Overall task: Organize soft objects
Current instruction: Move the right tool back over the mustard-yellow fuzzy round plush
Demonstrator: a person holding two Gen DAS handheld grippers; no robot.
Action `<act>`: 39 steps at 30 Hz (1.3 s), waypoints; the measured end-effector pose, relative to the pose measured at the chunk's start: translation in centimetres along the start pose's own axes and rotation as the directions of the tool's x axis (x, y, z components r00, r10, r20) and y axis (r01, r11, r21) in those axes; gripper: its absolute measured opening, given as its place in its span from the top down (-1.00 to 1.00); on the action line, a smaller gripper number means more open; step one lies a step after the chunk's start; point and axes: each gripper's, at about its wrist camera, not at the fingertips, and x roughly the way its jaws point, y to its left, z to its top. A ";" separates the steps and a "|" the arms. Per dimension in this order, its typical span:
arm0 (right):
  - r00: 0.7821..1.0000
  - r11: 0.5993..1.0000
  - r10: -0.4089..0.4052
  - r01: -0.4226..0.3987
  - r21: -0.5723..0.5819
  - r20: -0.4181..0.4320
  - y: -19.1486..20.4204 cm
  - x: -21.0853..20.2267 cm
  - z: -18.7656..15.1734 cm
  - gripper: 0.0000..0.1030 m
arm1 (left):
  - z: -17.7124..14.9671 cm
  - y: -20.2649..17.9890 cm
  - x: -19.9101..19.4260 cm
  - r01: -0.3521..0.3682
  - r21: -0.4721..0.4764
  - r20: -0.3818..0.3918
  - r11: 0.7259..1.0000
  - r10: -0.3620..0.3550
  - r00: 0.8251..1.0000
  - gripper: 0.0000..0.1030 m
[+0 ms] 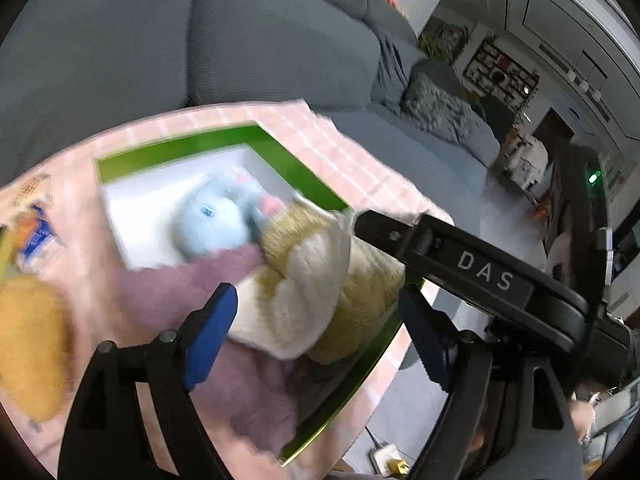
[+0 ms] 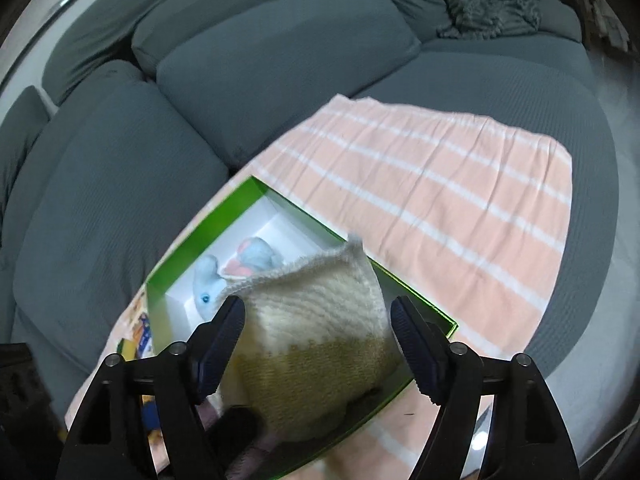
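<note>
A green box with a white inside [image 1: 280,148] [image 2: 200,240] lies on a pink striped cloth [image 2: 440,184] on the sofa. In it are a light blue plush [image 1: 216,216] [image 2: 208,280], a cream and olive knitted piece [image 1: 320,292] [image 2: 316,344] and a mauve soft item [image 1: 240,380]. My left gripper [image 1: 324,336] is open just above the knitted piece. My right gripper [image 2: 318,340] is open with its fingers either side of the knitted piece, not pinching it. The right gripper's body [image 1: 480,272] shows in the left wrist view, reaching over the box.
An orange plush [image 1: 28,344] and a colourful packet [image 1: 36,236] lie left of the box on the cloth. The grey sofa back [image 2: 260,48] rises behind. A grey fluffy cushion [image 2: 488,8] sits at the far right. Floor and furniture [image 1: 520,168] lie to the right.
</note>
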 end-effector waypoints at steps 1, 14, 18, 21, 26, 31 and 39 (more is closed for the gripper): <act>1.000 1.000 0.014 -0.014 -0.007 0.011 0.2 -0.5 0.0 -0.50 | -0.1 0.4 -1.3 -0.015 -0.004 0.022 1.000 0.015 1.000 -0.65; 0.950 0.937 0.308 -0.311 -0.160 -0.042 7.5 -3.2 -2.6 -0.70 | -7.3 10.8 -14.6 -0.386 -0.228 0.147 0.894 0.424 0.894 -0.78; 0.928 0.901 0.345 -0.370 -0.228 -0.141 11.6 -1.6 -5.0 -0.74 | -10.3 14.1 -17.1 -0.437 -0.320 0.137 0.841 0.497 0.857 -0.81; 0.922 0.881 0.326 -0.377 -0.287 -0.211 14.9 0.1 -7.4 -0.74 | -12.5 16.4 -18.0 -0.447 -0.397 0.119 0.802 0.528 0.841 -0.82; 0.909 0.875 0.251 -0.359 -0.324 -0.332 19.0 4.7 -11.8 -0.74 | -15.3 19.8 -18.5 -0.455 -0.509 0.065 0.731 0.560 0.826 -0.82; 0.924 0.896 0.161 -0.284 -0.341 -0.346 20.1 8.1 -13.9 -0.74 | -15.8 20.7 -19.1 -0.500 -0.522 0.047 0.692 0.608 0.793 -0.82; 0.947 0.863 0.191 -0.287 -0.415 -0.258 21.0 6.1 -14.5 0.63 | -16.8 21.6 -20.2 -0.497 -0.532 0.054 0.686 0.613 0.789 -0.82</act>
